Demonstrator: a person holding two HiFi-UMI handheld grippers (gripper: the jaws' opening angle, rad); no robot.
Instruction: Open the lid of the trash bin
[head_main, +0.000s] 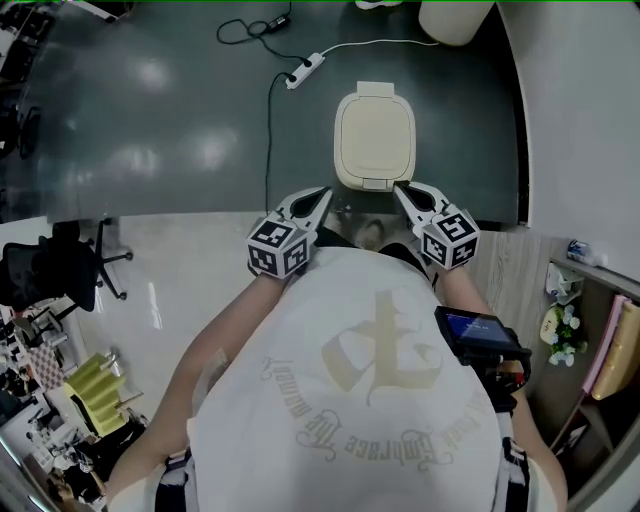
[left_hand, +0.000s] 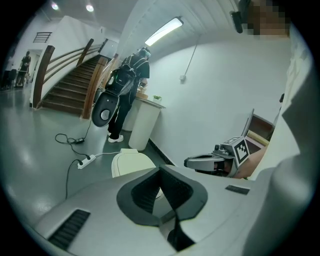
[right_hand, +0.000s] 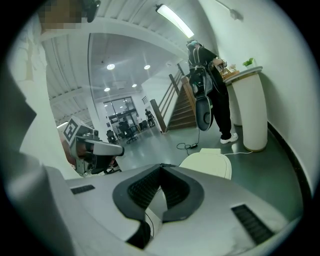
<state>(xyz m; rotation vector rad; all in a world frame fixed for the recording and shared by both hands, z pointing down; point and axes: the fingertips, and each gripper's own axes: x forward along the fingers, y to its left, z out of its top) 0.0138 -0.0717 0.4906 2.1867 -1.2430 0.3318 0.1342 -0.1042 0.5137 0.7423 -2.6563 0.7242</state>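
I am at the approach step: the bin (head_main: 374, 135) stands on the dark floor straight ahead of me, close to the wall on my right. Its cream lid (head_main: 374, 120) lies flat and shut. Nothing touches it yet.

The left gripper (head_main: 322, 192) hangs just off the bin's front left corner. The right gripper (head_main: 400, 188) hangs just off its front right corner, so the lid's front lip sits between the two. In the left gripper view the jaws of the left gripper (left_hand: 161, 172) meet at their tips with nothing caught between them. The bin (left_hand: 131, 162) shows beyond them. The right gripper view shows the same of the right gripper (right_hand: 160, 170): tips together, empty, bin (right_hand: 207, 162) ahead and slightly to the right.

As I judge it, the next move is to bring one gripper down to the front lip, hook under it, and swing the lid up and back on its rear hinge. A closed tip may serve to lift it; pinching the lip would first need the jaws parted.
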